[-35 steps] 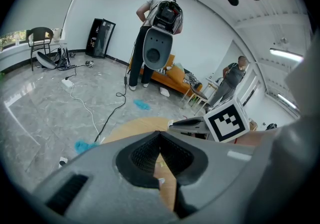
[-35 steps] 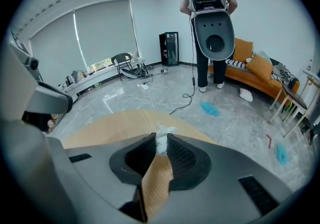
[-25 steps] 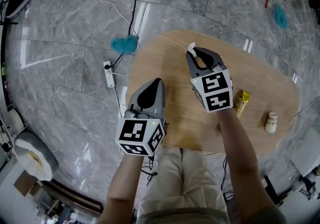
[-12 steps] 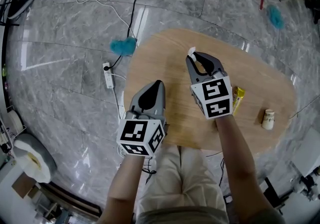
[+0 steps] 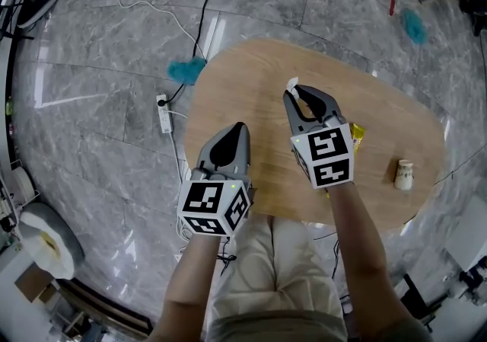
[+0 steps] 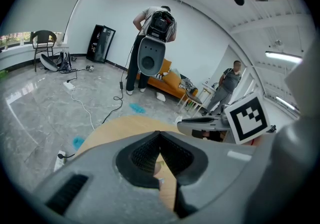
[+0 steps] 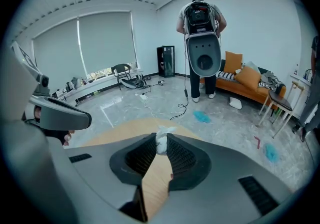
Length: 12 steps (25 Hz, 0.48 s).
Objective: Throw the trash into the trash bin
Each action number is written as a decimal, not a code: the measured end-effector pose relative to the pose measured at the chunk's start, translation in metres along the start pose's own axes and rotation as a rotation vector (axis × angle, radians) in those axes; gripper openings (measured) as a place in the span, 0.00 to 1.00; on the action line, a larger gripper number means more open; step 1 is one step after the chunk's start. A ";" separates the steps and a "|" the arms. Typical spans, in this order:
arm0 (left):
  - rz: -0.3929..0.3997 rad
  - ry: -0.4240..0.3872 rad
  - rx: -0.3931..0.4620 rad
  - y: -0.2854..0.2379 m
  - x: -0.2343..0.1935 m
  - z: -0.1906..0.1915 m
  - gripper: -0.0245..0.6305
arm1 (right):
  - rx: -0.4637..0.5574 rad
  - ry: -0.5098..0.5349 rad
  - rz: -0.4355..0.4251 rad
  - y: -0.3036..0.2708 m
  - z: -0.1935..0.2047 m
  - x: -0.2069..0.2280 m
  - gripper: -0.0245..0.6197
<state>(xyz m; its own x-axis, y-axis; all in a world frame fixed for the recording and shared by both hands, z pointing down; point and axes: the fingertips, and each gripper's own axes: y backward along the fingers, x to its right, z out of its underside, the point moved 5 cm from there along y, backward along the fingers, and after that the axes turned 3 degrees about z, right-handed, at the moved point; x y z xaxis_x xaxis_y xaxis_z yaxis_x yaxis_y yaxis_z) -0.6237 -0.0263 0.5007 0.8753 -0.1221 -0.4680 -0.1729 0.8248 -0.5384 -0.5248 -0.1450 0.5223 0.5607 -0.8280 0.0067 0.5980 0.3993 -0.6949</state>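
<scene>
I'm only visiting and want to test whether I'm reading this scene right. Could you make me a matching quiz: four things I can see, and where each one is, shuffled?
Things:
1 white scrap
2 yellow wrapper
3 cup
4 power strip

Places:
A on the floor beside the table
B standing on the table near its right edge
C pinched between the right gripper's jaws
D on the table, partly hidden by the right gripper

Pairs: 1-C, 2-D, 3-B, 4-A
</scene>
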 end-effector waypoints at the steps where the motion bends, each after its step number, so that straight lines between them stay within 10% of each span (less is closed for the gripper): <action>1: -0.002 0.003 0.002 0.003 0.003 0.002 0.04 | 0.004 -0.001 0.000 0.005 0.000 -0.001 0.14; 12: 0.006 -0.008 0.016 0.025 0.038 0.014 0.04 | 0.032 -0.002 0.019 0.057 0.009 -0.004 0.14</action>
<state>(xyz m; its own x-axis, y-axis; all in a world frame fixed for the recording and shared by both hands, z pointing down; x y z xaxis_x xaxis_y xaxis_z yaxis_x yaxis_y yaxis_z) -0.5888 -0.0028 0.4790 0.8779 -0.1122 -0.4656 -0.1714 0.8341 -0.5243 -0.4878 -0.1159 0.4895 0.5730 -0.8195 -0.0050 0.6055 0.4275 -0.6712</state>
